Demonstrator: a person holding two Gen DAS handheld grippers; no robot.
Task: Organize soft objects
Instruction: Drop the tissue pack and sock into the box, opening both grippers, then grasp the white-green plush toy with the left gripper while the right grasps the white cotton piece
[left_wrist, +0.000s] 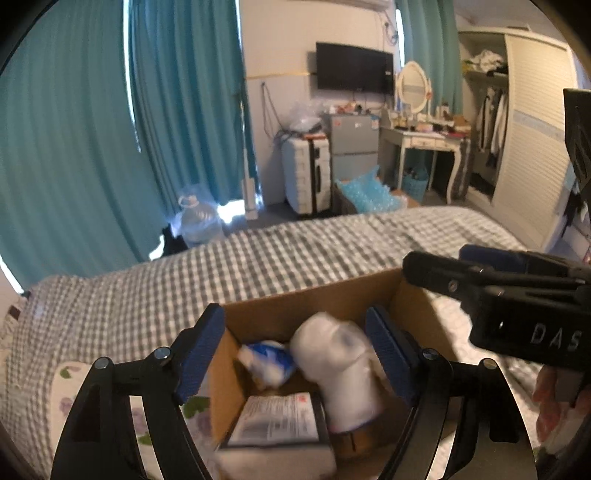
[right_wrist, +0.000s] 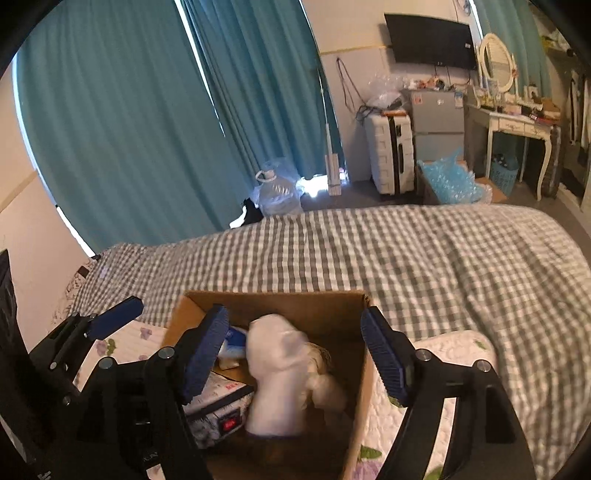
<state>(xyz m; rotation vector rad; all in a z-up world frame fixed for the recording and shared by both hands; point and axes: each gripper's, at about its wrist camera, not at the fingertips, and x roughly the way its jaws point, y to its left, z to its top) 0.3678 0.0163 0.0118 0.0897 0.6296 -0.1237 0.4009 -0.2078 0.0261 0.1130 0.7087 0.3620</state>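
An open cardboard box (left_wrist: 314, 306) (right_wrist: 354, 373) sits on the bed. Inside it stands a white plush toy (left_wrist: 340, 369) (right_wrist: 277, 380), blurred, next to a white and blue soft item (left_wrist: 267, 360) (right_wrist: 232, 345) and a flat printed package (left_wrist: 275, 419) (right_wrist: 218, 406). My left gripper (left_wrist: 295, 354) is open above the box, its blue pads either side of the plush without touching it. My right gripper (right_wrist: 295, 358) is open over the box too. The right gripper's body (left_wrist: 517, 306) shows at the right of the left wrist view.
The bed has a grey checked cover (left_wrist: 258, 258) (right_wrist: 406, 258) and a floral quilt (right_wrist: 443, 354) under the box. Teal curtains (left_wrist: 110, 129), a water jug (right_wrist: 275, 192), a white suitcase (left_wrist: 306, 177), a small fridge (left_wrist: 354, 147) and a dressing table (left_wrist: 424, 140) stand beyond.
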